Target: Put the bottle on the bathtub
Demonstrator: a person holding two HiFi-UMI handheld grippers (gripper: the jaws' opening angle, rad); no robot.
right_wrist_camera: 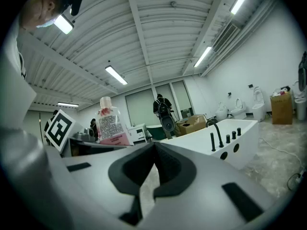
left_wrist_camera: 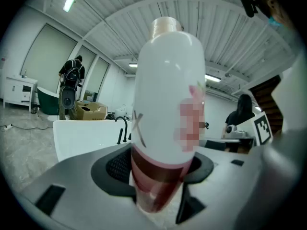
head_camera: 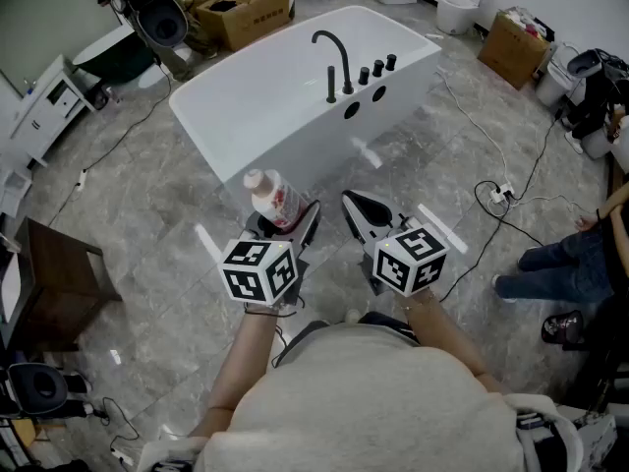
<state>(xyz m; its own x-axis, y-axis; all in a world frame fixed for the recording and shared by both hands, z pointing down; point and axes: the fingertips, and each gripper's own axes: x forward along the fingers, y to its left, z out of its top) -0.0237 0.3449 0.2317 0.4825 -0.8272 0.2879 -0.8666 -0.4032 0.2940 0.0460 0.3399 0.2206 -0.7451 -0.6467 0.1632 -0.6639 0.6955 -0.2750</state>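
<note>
We count one white bathtub (head_camera: 257, 106) and one bottle (head_camera: 275, 197) just in front of it. There are two tongs, the left tongs (head_camera: 285, 214) and the right tongs (head_camera: 352, 205), and each one carries one marker cube (head_camera: 260, 271). On the bathtub rim we count one curved black faucet (head_camera: 334, 52) and three small black knobs (head_camera: 378, 68). We see two cardboard boxes, one behind the bathtub (head_camera: 246, 8) and one to its right (head_camera: 511, 47), and at least two toilets (head_camera: 460, 8) behind the bathtub.
</note>
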